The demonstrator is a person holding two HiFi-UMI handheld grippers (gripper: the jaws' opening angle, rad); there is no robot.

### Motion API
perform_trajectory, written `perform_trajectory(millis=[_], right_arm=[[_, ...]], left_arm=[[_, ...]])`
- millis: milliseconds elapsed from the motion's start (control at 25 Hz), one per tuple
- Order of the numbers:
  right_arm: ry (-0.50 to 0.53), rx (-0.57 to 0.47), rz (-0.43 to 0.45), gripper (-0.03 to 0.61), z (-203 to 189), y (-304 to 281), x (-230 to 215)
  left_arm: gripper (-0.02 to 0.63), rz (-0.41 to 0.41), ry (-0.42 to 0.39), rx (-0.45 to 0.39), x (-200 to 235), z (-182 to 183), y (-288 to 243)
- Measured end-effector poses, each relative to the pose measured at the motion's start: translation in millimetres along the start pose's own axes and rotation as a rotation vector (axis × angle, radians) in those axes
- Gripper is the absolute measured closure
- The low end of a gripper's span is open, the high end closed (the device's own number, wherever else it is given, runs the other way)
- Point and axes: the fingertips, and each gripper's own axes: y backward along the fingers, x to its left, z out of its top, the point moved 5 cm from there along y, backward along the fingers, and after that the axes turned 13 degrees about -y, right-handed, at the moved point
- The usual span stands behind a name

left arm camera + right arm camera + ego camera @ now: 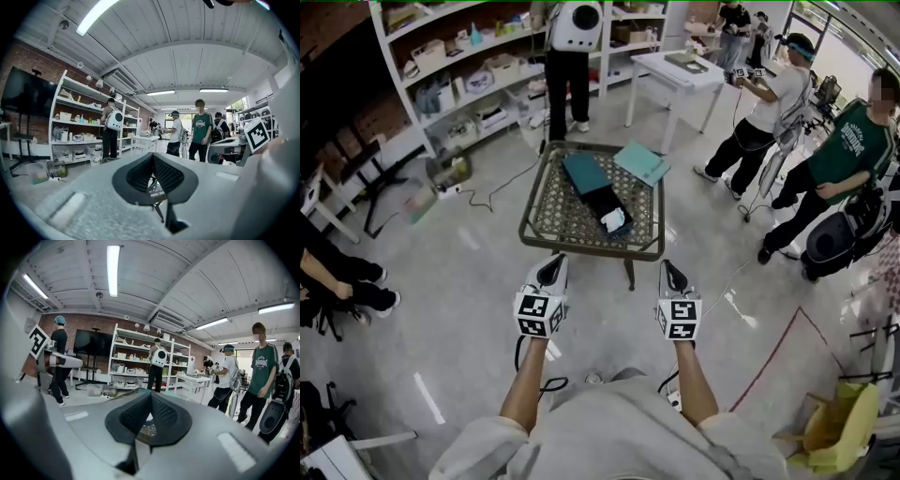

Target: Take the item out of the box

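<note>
Both clenched empty at lower centre, left gripper (pixel 552 265) and right gripper (pixel 673 269) flank the box (pixel 592 187) lying diagonally above them, mid-frame.

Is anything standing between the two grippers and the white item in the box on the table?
Nothing visible does. The left gripper and right gripper, both shut, hover before the table's near edge; the box lies open, with the white item exposed.

Forearms stretched forward, left gripper (pixel 552 263) and right gripper (pixel 669 267) held side by side, fingers closed and empty.
</note>
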Motion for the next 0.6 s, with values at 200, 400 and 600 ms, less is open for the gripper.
perform_trajectory(millis=[200,400,600], right_arm=[[-0.001,-0.001,-0.007,0.578,6,-20,-5],[-0.009,0.005,-0.012,0.578,5,-37,-6],[-0.017,0.017,-0.014,0.578,2,-57,-9]], left_arm=[[0.609,-0.005,-0.004,-0.004,13,3,-18],[0.609,-0.014,-0.001,0.002,23,-1,-32],[0.609,-0.027,-0.001,0.014,31,-6,-52]])
